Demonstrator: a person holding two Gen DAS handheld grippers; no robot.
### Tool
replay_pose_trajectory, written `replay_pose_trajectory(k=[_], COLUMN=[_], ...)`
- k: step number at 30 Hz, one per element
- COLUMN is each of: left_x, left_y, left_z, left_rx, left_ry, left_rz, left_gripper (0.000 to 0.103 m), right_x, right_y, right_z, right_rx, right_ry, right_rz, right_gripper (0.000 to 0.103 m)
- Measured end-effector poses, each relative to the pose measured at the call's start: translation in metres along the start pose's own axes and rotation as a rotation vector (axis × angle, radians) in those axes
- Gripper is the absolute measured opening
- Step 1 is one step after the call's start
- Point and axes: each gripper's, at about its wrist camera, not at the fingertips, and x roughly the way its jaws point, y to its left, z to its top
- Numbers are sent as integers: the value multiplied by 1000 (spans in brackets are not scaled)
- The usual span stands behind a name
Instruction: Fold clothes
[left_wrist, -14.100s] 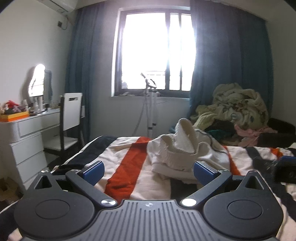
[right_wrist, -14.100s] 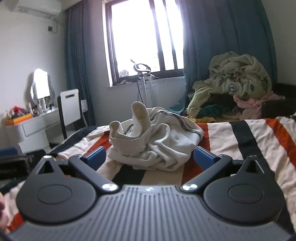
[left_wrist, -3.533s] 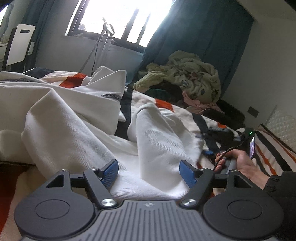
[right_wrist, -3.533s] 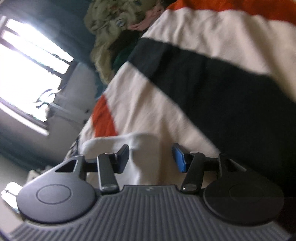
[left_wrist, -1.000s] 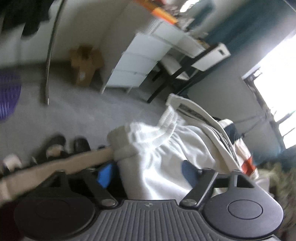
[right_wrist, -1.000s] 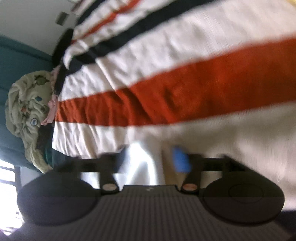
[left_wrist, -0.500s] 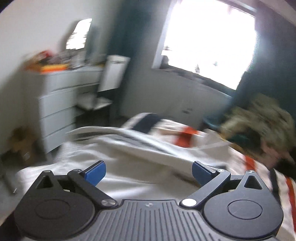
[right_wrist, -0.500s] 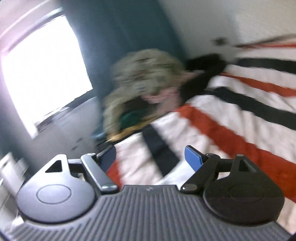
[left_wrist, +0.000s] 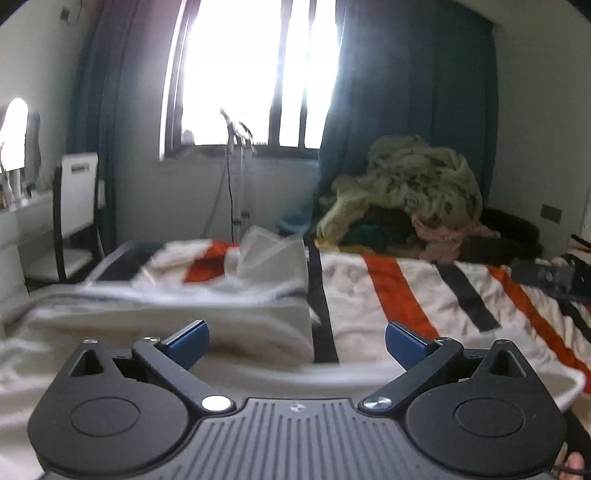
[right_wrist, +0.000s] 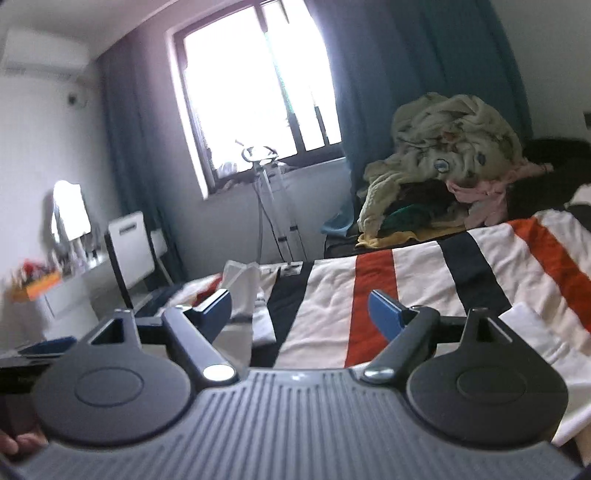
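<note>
One white garment, two open hand-held grippers.

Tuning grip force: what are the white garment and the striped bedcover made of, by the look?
White garment: soft, thick matte knit, probably cotton fleece; it drapes in rounded folds. Striped bedcover: fuzzy, plush-looking nap, likely fleece or flannel. Motion blur leaves both open.

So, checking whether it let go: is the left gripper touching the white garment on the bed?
Apart. In the left wrist view the left gripper stands wide open, its blue pads clear of the white garment lying beyond them.
</note>
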Motion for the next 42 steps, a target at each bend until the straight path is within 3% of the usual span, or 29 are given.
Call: replay_pose_trajectory(k=[3,14,21,26,29,33,36,42], left_x=[9,6,-9,-7,-1,13,33,69], left_y=[3,21,31,44,49,54,55,58], left_z=[-11,-11,-7,-10,-13,-24,-34,-46], left_rx=[-8,-42,-28,-88,-114,-156,-170,-186], left_ry=[33,23,-2,25,39,62,107,153], left_rz=[10,26,55,72,81,86,83,71], left_gripper=[102,102,102,102,102,102,102,102], right_x=[11,31,56,118,164,226,270,337], right_y=[9,10,-3,-20,-32,-48,-49,-29], right_z=[-8,-16,-23,-21,-29,-49,-66,-87], right_rx=[-44,-32,91,259,362,545,555,551], right_ry=[33,85,168,223,219,284,333,433], right_rz=[14,14,12,57,122,158,169,281], right_gripper=[83,83,83,83,70,49,43,41])
